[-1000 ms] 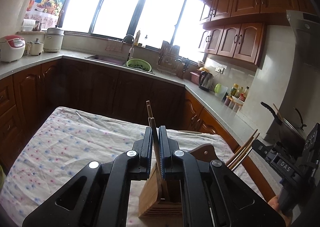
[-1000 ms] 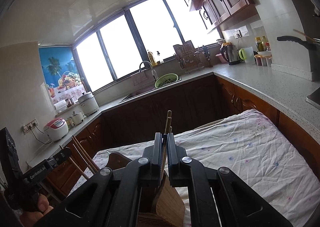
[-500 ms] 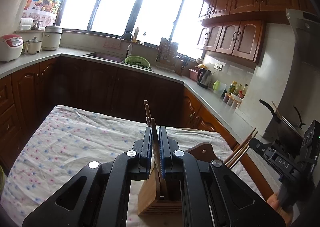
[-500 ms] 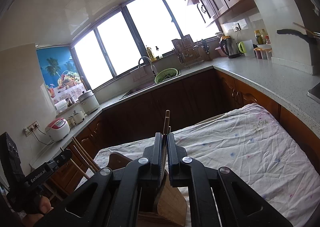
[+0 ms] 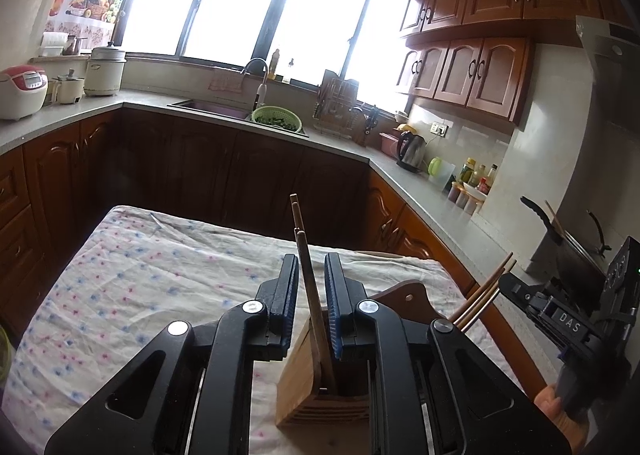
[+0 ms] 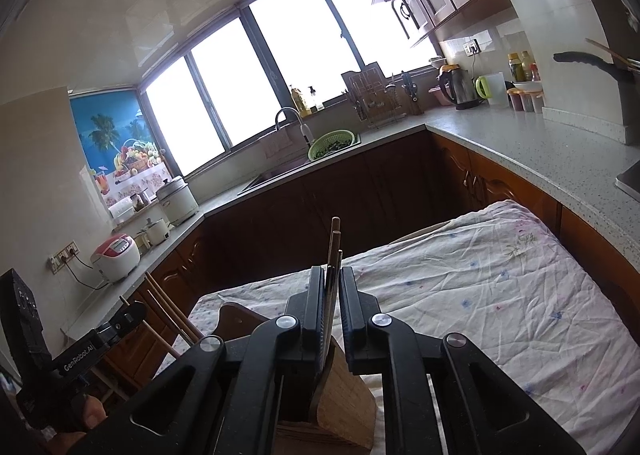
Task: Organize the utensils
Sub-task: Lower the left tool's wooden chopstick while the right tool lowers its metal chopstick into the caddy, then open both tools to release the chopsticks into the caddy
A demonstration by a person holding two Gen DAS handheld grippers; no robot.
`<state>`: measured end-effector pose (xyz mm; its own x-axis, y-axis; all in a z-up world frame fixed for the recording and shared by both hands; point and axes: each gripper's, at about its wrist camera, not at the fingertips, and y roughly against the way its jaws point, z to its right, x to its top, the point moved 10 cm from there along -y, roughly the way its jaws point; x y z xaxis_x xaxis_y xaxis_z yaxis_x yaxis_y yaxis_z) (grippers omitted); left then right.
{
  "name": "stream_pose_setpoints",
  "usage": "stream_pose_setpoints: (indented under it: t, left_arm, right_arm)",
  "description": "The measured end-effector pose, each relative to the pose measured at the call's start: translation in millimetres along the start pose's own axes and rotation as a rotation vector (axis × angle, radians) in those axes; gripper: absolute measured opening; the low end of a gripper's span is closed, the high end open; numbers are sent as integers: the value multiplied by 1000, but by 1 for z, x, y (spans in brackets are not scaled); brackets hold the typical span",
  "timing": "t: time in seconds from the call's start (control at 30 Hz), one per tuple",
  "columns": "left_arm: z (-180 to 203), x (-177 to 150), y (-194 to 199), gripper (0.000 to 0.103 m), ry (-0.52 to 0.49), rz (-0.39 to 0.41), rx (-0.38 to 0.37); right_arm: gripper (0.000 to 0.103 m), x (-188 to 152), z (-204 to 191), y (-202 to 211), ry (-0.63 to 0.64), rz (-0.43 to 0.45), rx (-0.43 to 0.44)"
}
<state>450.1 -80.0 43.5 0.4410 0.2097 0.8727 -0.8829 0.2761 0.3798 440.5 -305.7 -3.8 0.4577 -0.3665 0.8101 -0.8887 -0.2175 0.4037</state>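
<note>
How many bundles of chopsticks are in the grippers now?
2: one brown wooden chopstick bundle between the left gripper's opening jaws, one between the right gripper's, also opening. Others may be hidden.

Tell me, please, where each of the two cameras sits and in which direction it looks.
Left wrist view: sits on the left claw, looking along it, slightly downward, over chopsticks standing in a wooden holder toward the sink corner; the right claw and a hand show at right.
Right wrist view: sits on the right claw, facing the same window, over its own chopsticks; the left claw shows at left.
Both claws are opening, chopsticks between the jaws.
Shared: the holder, the flowered tablecloth, the green colander.
</note>
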Motion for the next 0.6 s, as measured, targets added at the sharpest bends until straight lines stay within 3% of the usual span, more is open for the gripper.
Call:
stream_pose_setpoints:
  t: [0.13,0.2,0.27,0.33,0.4,0.5,0.6]
  left_arm:
    - [-2,1,4,31,4,11,8]
    - [-3,1,6,47,8,11,11]
    - [-4,1,8,56,13,18,16]
    - [-4,0,11,62,9,17,21]
    - [-5,-2,13,78,10,18,29]
    - [-8,-5,17,89,15,17,44]
    - [-12,-7,21,91,20,11,51]
  right_arm:
    - [28,3,0,5,-4,13,1]
    - [30,3,1,7,-4,15,-3]
    - [44,4,2,8,-14,14,3]
    - [64,4,2,9,-21,14,9]
    - [73,3,1,11,-23,14,15]
    - [81,1,-2,12,-22,5,27]
    - [85,-1,-4,17,-25,4,39]
